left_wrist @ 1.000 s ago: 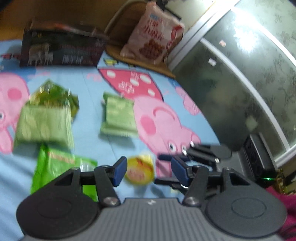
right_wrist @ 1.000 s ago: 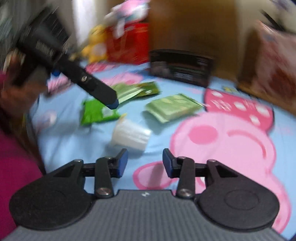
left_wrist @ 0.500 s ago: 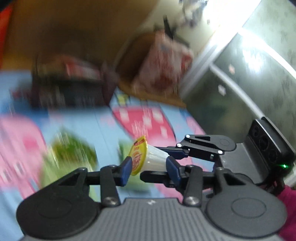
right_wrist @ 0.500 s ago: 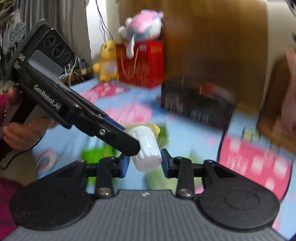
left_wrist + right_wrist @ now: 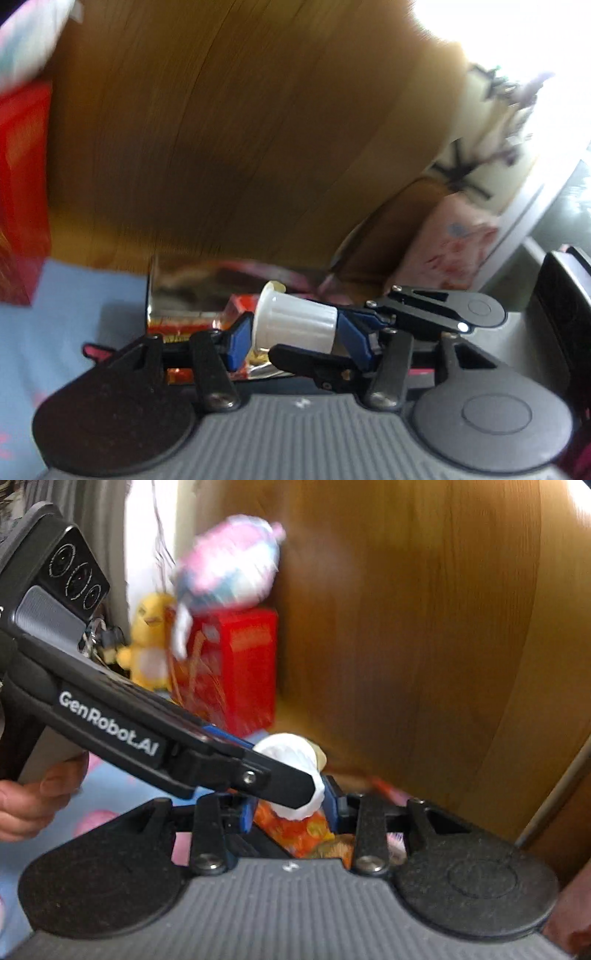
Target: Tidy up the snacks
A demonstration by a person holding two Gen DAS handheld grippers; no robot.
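Writing: "GenRobot.AI" in white on the black body of the left gripper (image 5: pixel 295 341), readable only in the right wrist view; no other print can be read.
Hand (image 5: pixel 26 805): at the far left of the right wrist view, fingers wrapped around the left gripper's handle.
Toys: a yellow duck (image 5: pixel 151 646) and a blurred pink-and-blue plush (image 5: pixel 229 565), the plush on top of a red bag (image 5: pixel 240 672); only the right wrist view shows all three clearly.
Sheet (image 5: pixel 74 314): light blue cloth with pink print, at the lower left of both views.
Box (image 5: pixel 184 317): open, shiny inside, with glossy red and orange wrappers; it lies under the two grippers.
Cup (image 5: pixel 295 321): white ribbed plastic, tapered, yellow lid, lying on its side in the air above the box, caught between both grippers.
Left gripper, state: jaws have just been opening; the blue pads still seem to touch the cup at rim and base, though blur makes this uncertain.
Right gripper (image 5: pixel 290 808), state: jaws have just been closing; clamped across the cup's ribbed side.
Panel (image 5: pixel 240 147): smooth brown wood grain behind everything.
Packet (image 5: pixel 454 251): pink, blurred, seen at the right only in the left wrist view.
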